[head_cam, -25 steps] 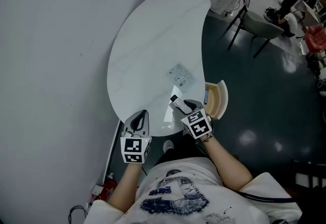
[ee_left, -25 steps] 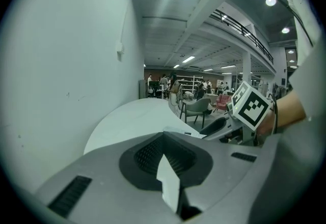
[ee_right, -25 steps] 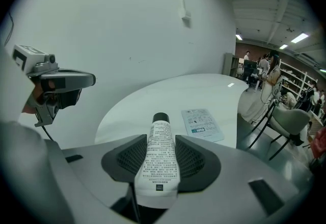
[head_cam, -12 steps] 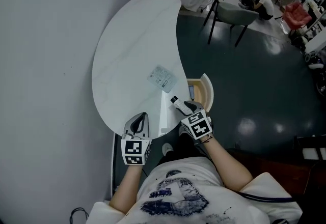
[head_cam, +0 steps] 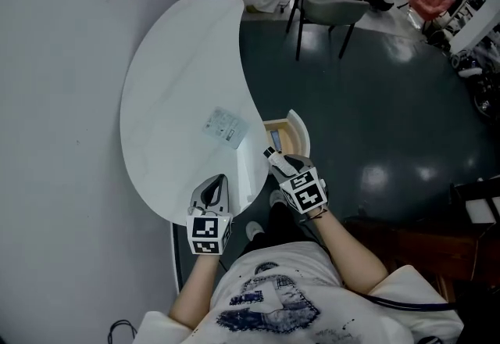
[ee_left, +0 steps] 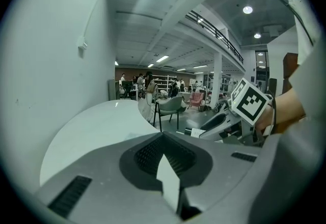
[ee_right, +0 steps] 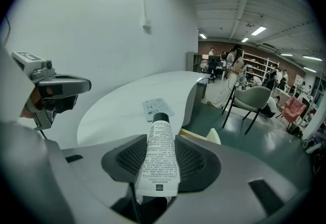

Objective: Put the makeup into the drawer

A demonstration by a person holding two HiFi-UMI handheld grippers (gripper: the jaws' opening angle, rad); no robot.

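Makeup here is a white squeeze tube with a black cap and fine print (ee_right: 159, 159); it is gripped between the fingers of the right gripper (ee_right: 161, 141), which press on its sides at a middle width, the cap pointing forward to 12 o'clock. In the head view this tube (head_cam: 273, 155) hangs in the air just off the edge of the white kidney-shaped table (head_cam: 172, 84), at 5 o'clock from the table's middle; it rests on nothing.

At 1 o'clock from the right gripper (head_cam: 280, 165), and near it, stands the open wooden drawer with a cream curved front (head_cam: 299, 130); it is pulled out from under the table's edge. Whether something already lies inside it, I cannot tell.

A flat pale printed packet (head_cam: 224, 127) lies on the table at 10 o'clock from the right gripper, apart from both grippers; perhaps it is also makeup, but the print is too small to read.

The left gripper (head_cam: 216, 178) hovers over the near edge of the table at 9 o'clock from the right one; its fingers (ee_left: 153, 154) are pressed together with nothing between them.

To my judgement the task is about half done: the drawer is open and the tube is picked up; it remains to bring the tube over the drawer, release it, and possibly close the drawer.
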